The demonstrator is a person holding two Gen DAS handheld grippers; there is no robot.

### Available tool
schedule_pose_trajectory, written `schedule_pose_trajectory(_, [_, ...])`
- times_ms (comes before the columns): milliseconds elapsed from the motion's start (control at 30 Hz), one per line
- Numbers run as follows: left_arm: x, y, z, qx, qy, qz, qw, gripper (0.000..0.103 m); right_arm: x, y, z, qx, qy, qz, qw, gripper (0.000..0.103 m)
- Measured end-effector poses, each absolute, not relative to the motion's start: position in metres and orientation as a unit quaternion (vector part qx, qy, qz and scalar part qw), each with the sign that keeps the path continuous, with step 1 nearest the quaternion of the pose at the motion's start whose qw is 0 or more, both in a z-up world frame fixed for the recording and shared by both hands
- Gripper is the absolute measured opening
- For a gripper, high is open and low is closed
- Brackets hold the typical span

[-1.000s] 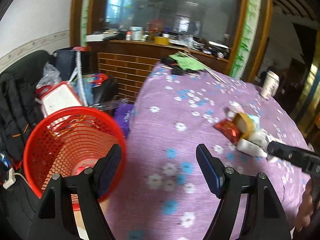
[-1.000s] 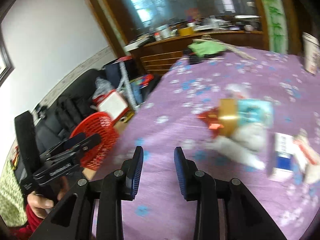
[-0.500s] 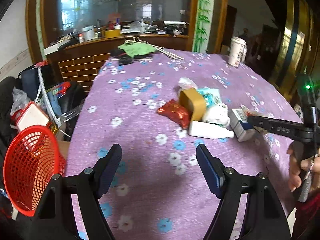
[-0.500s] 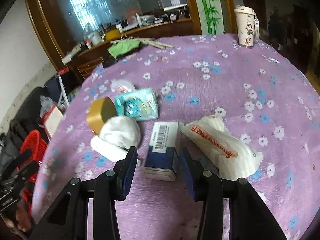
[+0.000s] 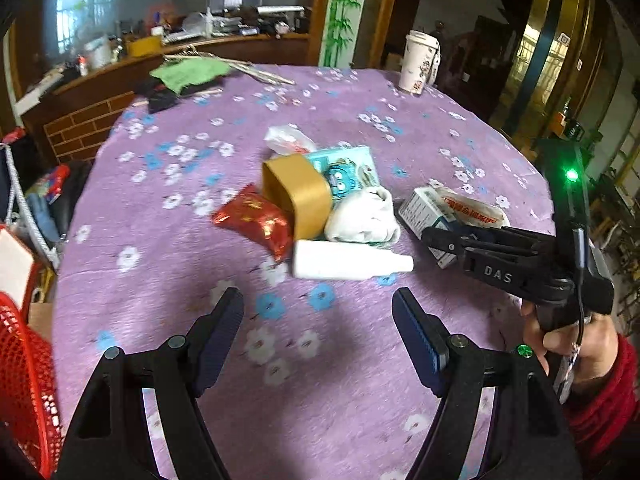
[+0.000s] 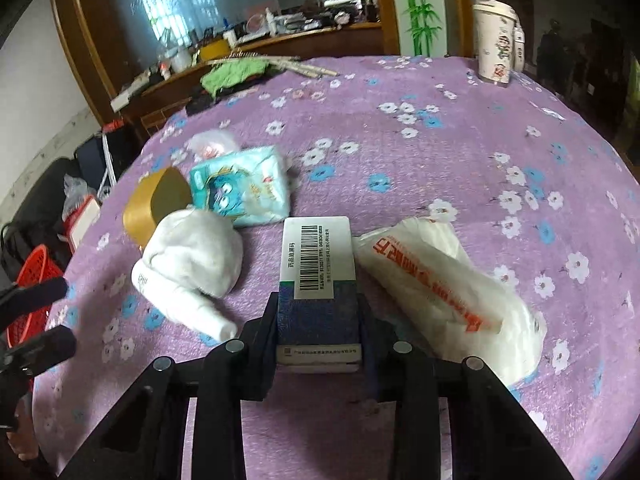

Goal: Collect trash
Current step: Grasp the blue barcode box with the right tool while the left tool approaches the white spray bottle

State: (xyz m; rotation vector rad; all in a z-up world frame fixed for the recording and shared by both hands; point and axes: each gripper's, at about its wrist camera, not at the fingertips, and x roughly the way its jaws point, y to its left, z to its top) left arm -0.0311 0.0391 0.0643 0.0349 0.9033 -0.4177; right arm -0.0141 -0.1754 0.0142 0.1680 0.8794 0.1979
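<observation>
Left wrist view: the left claw (image 5: 318, 330) hangs wide and empty over the near part of the desk (image 5: 168, 280), which is covered in a purple cloth with white and blue flowers. Ahead lies the heap of trash: a red foil wrapper (image 5: 254, 220), a gold tape roll (image 5: 298, 196), a white bottle (image 5: 348, 266) on its side, a crumpled white wad (image 5: 362, 220) and a teal tissue pack (image 5: 348, 170). The red basket (image 5: 24, 384) shows at the lower left edge, off the desk; what it holds cannot be told. The right claw (image 5: 440, 240) reaches in from the right at the medicine box (image 5: 420, 208). A paper cup (image 5: 418, 62) stands at the far edge, a green cloth (image 5: 186, 72) further left.

Right wrist view: the right claw (image 6: 318, 320) is clamped on the medicine box (image 6: 318, 268), barcode up, which seems to rest on the cloth. Just right lies a white plastic bag (image 6: 444, 284) with orange print; left, the wad (image 6: 196, 256), bottle (image 6: 180, 304), tape roll (image 6: 154, 204) and tissue pack (image 6: 240, 188). By my reading the job is early: one piece gripped, nearly all the pile left. Behind the desk run a cluttered wooden counter (image 6: 280, 42) and a large mirror or window.
</observation>
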Motion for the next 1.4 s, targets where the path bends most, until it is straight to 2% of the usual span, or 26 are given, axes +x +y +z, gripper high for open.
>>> schedule_pose_trajectory(133, [-0.012,0.026,0.056,0.007,0.440,-0.222,0.870,0.075,-0.018,-0.188,0.020,0.104,0.392,0.106,0.908,0.036])
schedule_pose_trajectory(467, [0.038,0.015,0.031,-0.030,0.475,-0.266,0.838,0.075,-0.016,-0.197,0.022,0.131,0.388,0.113,0.905,0.036])
schedule_pose_trajectory(667, [0.002,-0.001,0.025,0.027,0.483,-0.318,0.816,0.075,-0.016,-0.202,0.022,0.143,0.388,0.113,0.903,0.036])
schedule_pose_trajectory(833, [-0.036,-0.010,0.034,0.088,0.447,-0.341,0.822,0.075,-0.018,-0.203,0.024,0.144,0.384,0.112,0.905,0.036])
schedule_pose_trajectory(1100, [-0.009,-0.024,0.036,0.075,0.457,-0.302,0.833,0.075,-0.019,-0.209,0.025,0.149,0.379,0.098,0.908,0.036])
schedule_pose_trajectory(1133, [-0.008,-0.028,0.036,0.076,0.458,-0.303,0.832,0.073,-0.018,-0.210,0.025,0.151,0.379,0.097,0.908,0.036])
schedule_pose_trajectory(1233, [-0.007,-0.041,0.028,0.088,0.470,-0.292,0.828,0.047,-0.018,-0.210,0.025,0.152,0.379,0.098,0.908,0.036])
schedule_pose_trajectory(1267, [-0.004,-0.043,0.024,0.084,0.478,-0.284,0.827,0.042,-0.018,-0.211,0.025,0.151,0.379,0.097,0.908,0.036])
schedule_pose_trajectory(1400, [0.000,-0.038,0.017,0.068,0.483,-0.268,0.831,0.037,-0.018,-0.209,0.025,0.146,0.380,0.103,0.908,0.036])
